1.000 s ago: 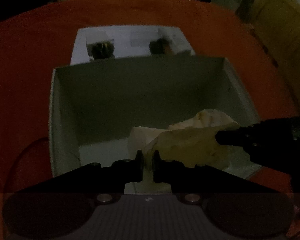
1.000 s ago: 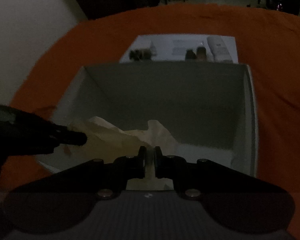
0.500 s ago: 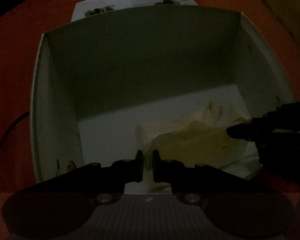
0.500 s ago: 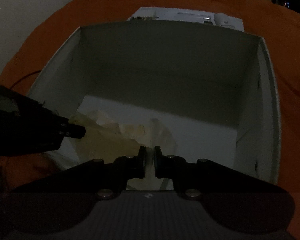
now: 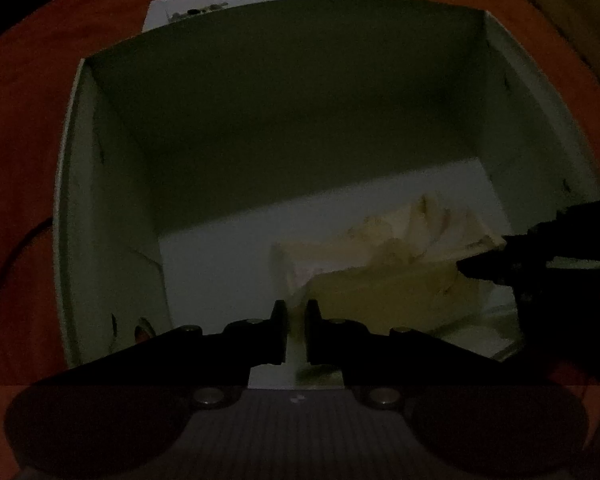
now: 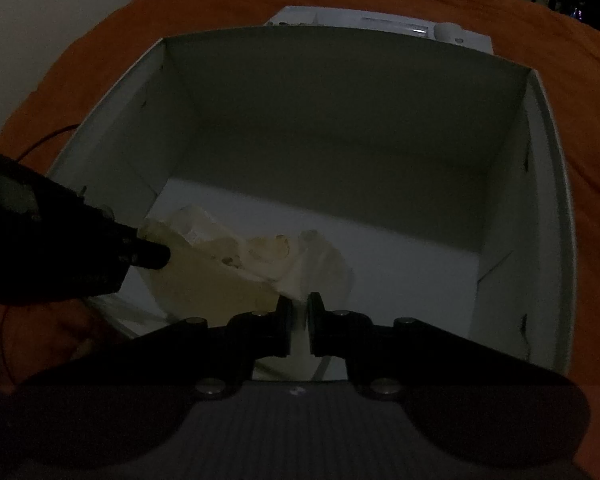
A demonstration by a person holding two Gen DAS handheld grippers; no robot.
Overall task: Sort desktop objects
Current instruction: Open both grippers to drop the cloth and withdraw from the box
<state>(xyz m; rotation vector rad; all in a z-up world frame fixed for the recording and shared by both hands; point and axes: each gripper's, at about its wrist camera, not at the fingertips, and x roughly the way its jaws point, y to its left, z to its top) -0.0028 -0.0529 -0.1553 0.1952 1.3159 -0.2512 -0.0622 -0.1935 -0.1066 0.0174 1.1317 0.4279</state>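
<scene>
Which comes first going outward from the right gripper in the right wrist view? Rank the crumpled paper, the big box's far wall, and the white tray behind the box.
1. crumpled paper: pinched in the right gripper, near-left of the box floor.
2. far wall of the big box: straight ahead, past the bare floor.
3. white tray: beyond that wall, on the orange cloth.

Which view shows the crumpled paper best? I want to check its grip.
The right wrist view: the crumpled paper spreads between the left gripper and the right gripper, both shut on it inside the white box. The left wrist view shows it dimmer, partly hidden.
</scene>
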